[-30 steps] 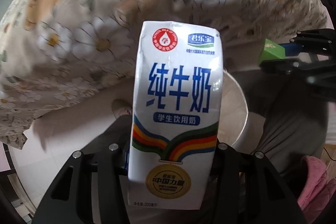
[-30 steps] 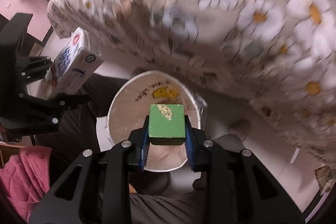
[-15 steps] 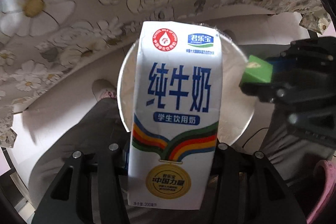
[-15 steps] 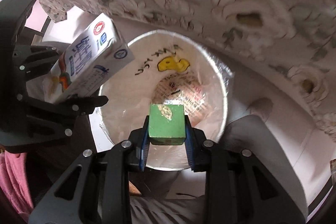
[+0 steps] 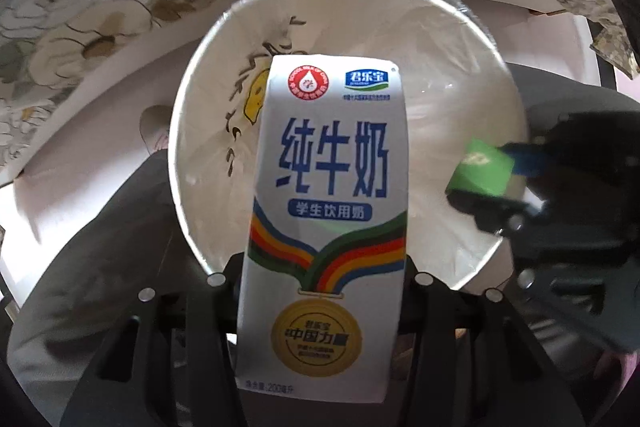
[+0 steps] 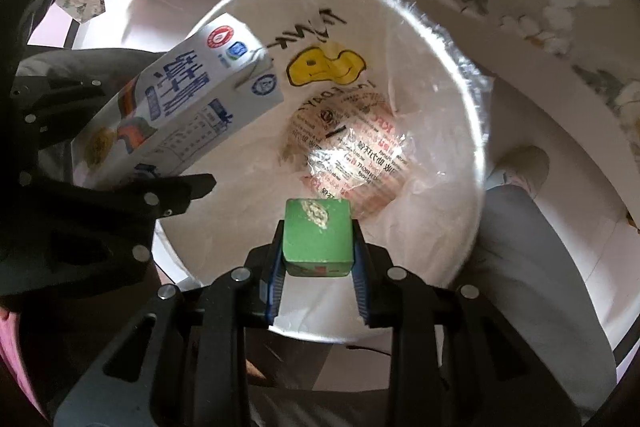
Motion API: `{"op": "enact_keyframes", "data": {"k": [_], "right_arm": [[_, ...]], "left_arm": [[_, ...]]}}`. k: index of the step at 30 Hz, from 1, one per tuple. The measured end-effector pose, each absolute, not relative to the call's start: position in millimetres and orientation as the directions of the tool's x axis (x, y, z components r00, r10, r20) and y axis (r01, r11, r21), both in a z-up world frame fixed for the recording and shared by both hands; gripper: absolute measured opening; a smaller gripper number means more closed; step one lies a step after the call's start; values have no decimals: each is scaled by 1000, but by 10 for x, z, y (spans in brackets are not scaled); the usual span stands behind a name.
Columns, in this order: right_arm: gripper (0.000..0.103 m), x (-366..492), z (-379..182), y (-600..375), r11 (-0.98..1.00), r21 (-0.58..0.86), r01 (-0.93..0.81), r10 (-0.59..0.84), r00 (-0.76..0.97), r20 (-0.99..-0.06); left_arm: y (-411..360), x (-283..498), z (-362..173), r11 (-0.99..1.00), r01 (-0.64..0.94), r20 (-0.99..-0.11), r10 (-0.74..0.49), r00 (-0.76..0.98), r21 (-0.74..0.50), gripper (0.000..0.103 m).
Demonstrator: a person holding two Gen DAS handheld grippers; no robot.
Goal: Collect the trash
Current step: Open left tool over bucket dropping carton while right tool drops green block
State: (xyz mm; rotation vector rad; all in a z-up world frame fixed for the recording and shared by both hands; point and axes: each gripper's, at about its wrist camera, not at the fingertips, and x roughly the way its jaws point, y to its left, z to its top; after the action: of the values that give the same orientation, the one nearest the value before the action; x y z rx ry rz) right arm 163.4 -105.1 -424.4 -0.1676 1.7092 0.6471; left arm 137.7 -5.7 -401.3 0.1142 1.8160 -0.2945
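Note:
My left gripper (image 5: 320, 267) is shut on a white milk carton (image 5: 326, 211) with blue Chinese print, held over the open mouth of a white lined trash bin (image 5: 192, 131). My right gripper (image 6: 318, 263) is shut on a small green block (image 6: 318, 235) with a pale smear on top, held over the bin's (image 6: 476, 131) near rim. The carton (image 6: 176, 119) and left gripper show at the left of the right wrist view. The green block (image 5: 482, 169) shows at the right of the left wrist view. A printed wrapper (image 6: 352, 151) lies at the bin's bottom.
A floral tablecloth (image 5: 100, 7) hangs over the table edge behind the bin. The person's grey trouser legs (image 6: 532, 259) flank the bin, with a slippered foot (image 6: 520, 163) on the pale floor. Pink fabric (image 6: 12, 343) lies at the far left.
Both grippers have moved down and forward from beside the table until they hang over the bin's mouth. Each still holds its item.

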Motion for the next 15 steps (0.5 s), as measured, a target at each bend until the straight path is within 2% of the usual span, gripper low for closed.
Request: {"op": "enact_keyframes", "data": {"k": [15], "right_arm": [[31,1657,-4773,-991,874,294,-386,174,-316,-933]], "left_arm": [[-5,1557,-4597,975,136,-926,-115,-359,-173,51]]}}
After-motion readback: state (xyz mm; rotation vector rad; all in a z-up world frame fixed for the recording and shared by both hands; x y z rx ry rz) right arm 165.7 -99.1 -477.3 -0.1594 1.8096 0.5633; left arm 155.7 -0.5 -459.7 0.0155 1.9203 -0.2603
